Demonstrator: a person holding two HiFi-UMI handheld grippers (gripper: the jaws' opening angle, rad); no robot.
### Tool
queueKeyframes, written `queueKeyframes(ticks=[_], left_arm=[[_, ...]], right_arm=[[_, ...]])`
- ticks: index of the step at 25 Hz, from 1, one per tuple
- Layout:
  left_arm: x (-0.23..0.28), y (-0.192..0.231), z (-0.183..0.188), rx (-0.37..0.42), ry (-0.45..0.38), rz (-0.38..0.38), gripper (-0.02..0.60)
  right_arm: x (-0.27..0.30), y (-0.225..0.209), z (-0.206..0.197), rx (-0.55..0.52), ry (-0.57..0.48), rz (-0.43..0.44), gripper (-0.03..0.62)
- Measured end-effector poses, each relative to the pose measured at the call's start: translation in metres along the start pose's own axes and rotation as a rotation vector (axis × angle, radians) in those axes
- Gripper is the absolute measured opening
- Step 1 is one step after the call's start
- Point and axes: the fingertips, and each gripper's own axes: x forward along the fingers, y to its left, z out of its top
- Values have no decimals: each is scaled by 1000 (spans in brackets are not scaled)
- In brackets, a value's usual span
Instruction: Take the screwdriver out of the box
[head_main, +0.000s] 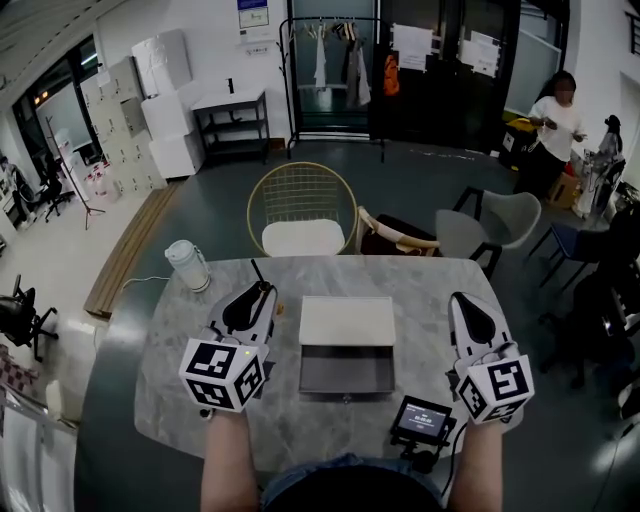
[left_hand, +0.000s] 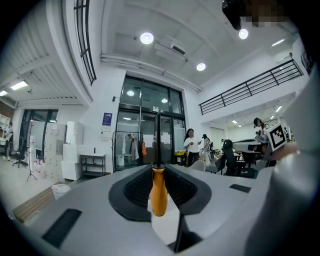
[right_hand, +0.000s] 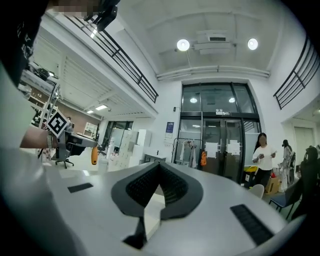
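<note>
My left gripper (head_main: 260, 292) is raised over the table left of the box and is shut on the screwdriver. In the left gripper view the orange handle (left_hand: 159, 192) is pinched between the black pads (left_hand: 135, 187), and the dark shaft (left_hand: 158, 140) points straight up. In the head view the shaft (head_main: 257, 271) sticks out past the jaw tips. The box (head_main: 347, 372) lies open mid-table, with its white lid (head_main: 347, 320) folded back and the grey tray looking bare. My right gripper (head_main: 463, 300) is held right of the box, shut with nothing in it (right_hand: 160, 166).
A white jug (head_main: 187, 265) stands at the table's far left. A small screen device (head_main: 421, 420) sits at the near edge by my right arm. Chairs (head_main: 301, 215) crowd the table's far side. A person (head_main: 548, 130) stands far back right.
</note>
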Motion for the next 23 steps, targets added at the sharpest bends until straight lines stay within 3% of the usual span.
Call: queueKeyframes(ticks=[23], left_arm=[[-15, -9, 0, 12, 13, 6, 84]], right_arm=[[-5, 3, -1, -43, 15, 4, 25]])
